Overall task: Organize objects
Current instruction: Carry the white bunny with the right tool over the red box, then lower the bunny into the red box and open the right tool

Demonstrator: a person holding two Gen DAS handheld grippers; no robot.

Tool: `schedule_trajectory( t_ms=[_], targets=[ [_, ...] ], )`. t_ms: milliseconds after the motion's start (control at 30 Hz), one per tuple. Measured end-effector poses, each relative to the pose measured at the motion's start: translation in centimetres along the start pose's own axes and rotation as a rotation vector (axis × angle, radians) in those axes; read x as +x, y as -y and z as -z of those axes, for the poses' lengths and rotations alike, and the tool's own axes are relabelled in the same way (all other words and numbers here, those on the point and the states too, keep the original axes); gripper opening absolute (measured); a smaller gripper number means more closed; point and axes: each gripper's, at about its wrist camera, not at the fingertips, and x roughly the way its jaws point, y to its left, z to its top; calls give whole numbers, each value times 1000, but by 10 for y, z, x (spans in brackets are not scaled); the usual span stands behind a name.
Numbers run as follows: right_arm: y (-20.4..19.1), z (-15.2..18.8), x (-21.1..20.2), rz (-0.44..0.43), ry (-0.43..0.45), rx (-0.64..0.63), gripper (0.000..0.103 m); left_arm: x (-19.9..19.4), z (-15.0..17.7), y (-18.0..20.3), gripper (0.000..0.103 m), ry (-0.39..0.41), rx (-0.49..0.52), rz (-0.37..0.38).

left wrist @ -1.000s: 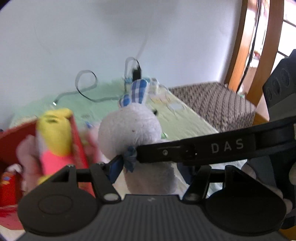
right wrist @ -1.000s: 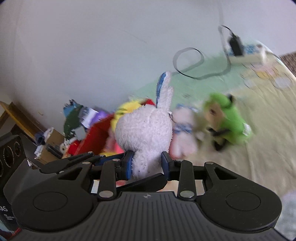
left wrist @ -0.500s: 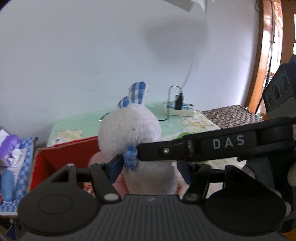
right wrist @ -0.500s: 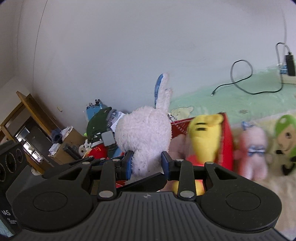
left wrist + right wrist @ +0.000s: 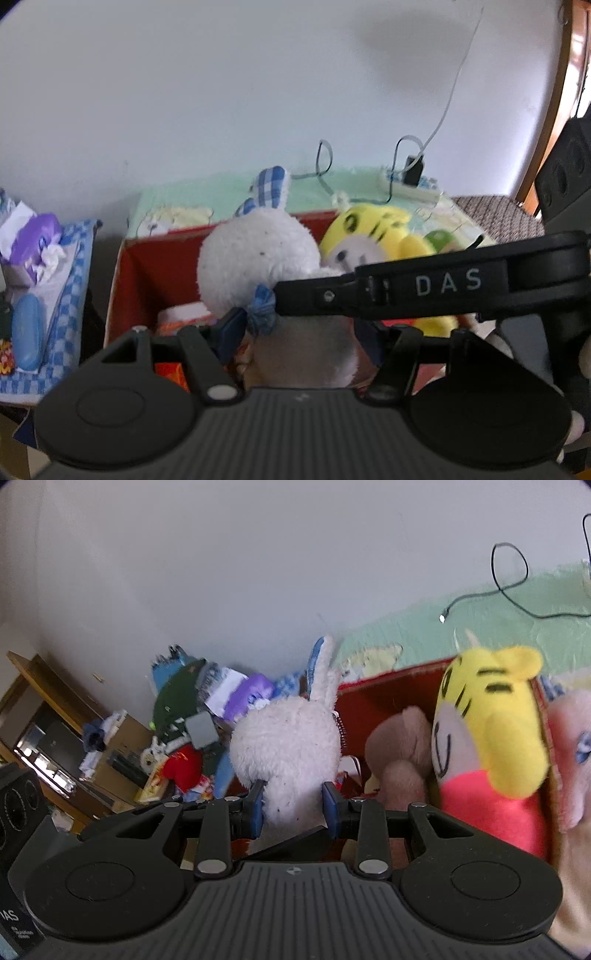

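Observation:
A white plush rabbit [image 5: 258, 254] with blue checked ears is held by both grippers at once. My left gripper [image 5: 301, 338] is shut on its body; my right gripper [image 5: 293, 806] is shut on it too, and its finger crosses the left wrist view. The rabbit [image 5: 286, 742] hangs over the open red box [image 5: 147, 266], which also shows in the right wrist view [image 5: 384, 694]. In the box sit a yellow tiger plush [image 5: 487, 716] and a tan bear plush [image 5: 402, 746].
A pink plush [image 5: 576, 746] lies outside the box on the right. A blue checked cloth with tissues and a blue case [image 5: 26, 336] lies left of the box. A power strip with cables [image 5: 410, 184] sits on the green sheet behind. A cluttered shelf [image 5: 74, 746] stands far left.
Both grippers carried the rabbit left, from over the bed to above the red box. The view tilted down, so the box interior and the yellow tiger now show close by.

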Motion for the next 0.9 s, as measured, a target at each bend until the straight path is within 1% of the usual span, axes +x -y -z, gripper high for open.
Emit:
schedule_trajectory(
  t_ms=[133,267,333,400,633,800,900],
  targets=[
    [5,1,16,39,-39,26,34,18,8,-12,66,-57,-7,-1],
    [14,3,26,74,-69,67,34,32,13,-21,66,-91,-10,7],
    [17,5,28,100,-72,64,33,41,15,-25,66,-113,-17,11],
    [19,5,30,103,-79,68,33,41,17,-30,66,-127,-22,12],
    [24,7,38,135,-108,68,31,56,17,-30,67,-164,-18,10],
    [24,5,36,123,-112,72,34,51,18,-32,68,-167,-18,8],
    [26,4,29,110,-96,99,35,44,18,-30,71,-152,5,-21]
  ],
)
